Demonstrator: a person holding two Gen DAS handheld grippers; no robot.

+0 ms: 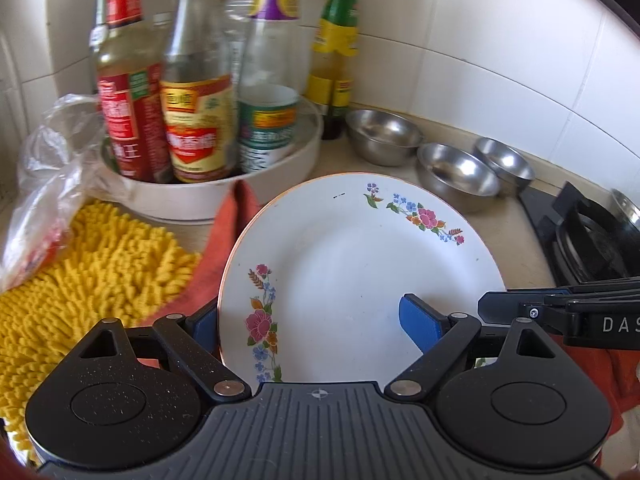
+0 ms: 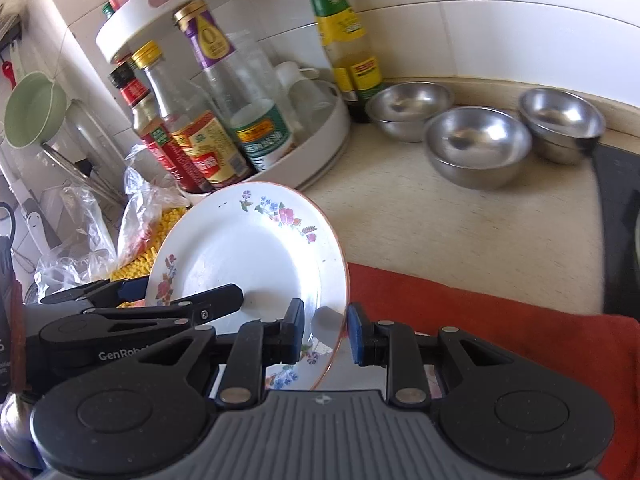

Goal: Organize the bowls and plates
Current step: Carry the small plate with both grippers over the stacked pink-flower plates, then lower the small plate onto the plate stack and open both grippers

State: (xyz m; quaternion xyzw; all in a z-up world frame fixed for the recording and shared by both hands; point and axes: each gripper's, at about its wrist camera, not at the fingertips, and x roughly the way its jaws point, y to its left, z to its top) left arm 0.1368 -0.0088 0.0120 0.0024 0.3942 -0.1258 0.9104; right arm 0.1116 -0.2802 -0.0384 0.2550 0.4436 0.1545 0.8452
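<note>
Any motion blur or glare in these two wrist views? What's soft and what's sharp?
Left wrist: the sauce bottles are smeared by motion blur, while the floral plate stays sharp; the wall tiles top right are blown out and fisheye-bent. Right wrist: mild blur on the bottle labels, bright highlights in the steel bowls, dark vignette at the corners.

The floral plate (image 1: 360, 264) looks like glossy, smooth glazed ceramic — the three bowls (image 2: 478, 144) are brushed, shiny metal. The yellow mat (image 1: 100, 264) is shaggy cloth, the red cloth (image 2: 480, 312) matt — the counter (image 2: 440, 224) smooth stone-like.
</note>
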